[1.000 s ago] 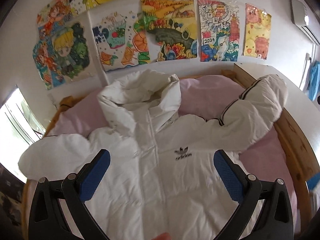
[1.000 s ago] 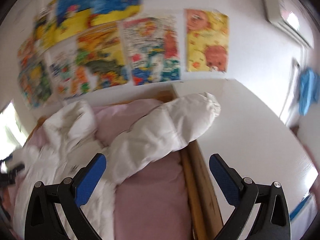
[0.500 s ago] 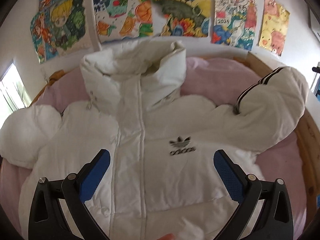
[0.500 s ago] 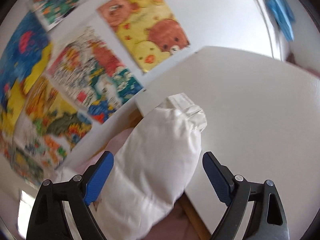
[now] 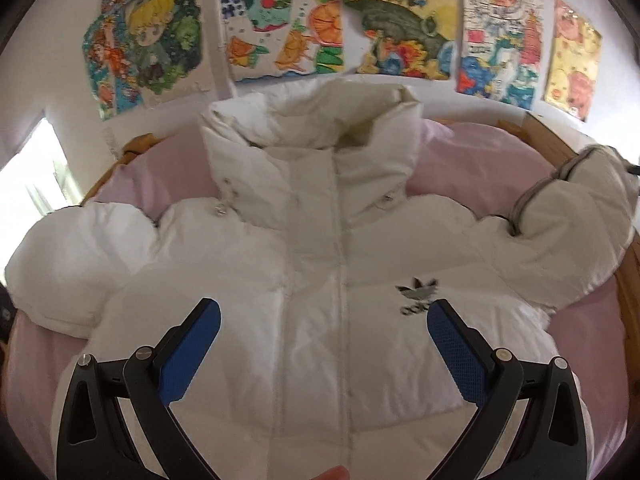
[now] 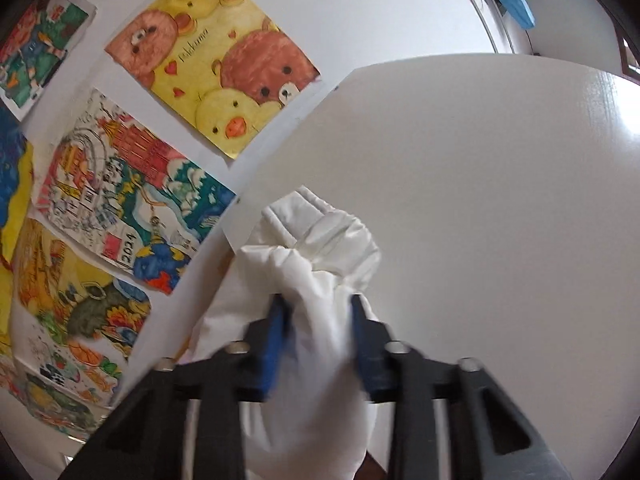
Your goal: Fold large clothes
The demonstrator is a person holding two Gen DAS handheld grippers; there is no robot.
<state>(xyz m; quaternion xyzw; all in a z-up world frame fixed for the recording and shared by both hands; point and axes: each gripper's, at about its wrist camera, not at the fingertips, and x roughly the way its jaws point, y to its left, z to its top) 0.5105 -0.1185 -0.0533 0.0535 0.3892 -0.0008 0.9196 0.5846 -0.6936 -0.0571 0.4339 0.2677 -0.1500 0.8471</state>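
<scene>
Around the jacket sleeve [image 6: 320,344], right gripper [image 6: 318,312] fingers now closing, previously wide apart.

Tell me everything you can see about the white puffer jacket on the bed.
The white puffer jacket lies front up on a pink sheet, closed down the middle, quilted and shiny. Its tall collar points toward the wall. A black trefoil logo marks the chest. One sleeve sprawls to the picture's left; the other, striped sleeve is bunched between the closing right gripper near its cuff. The open left gripper hovers above the chest.
</scene>
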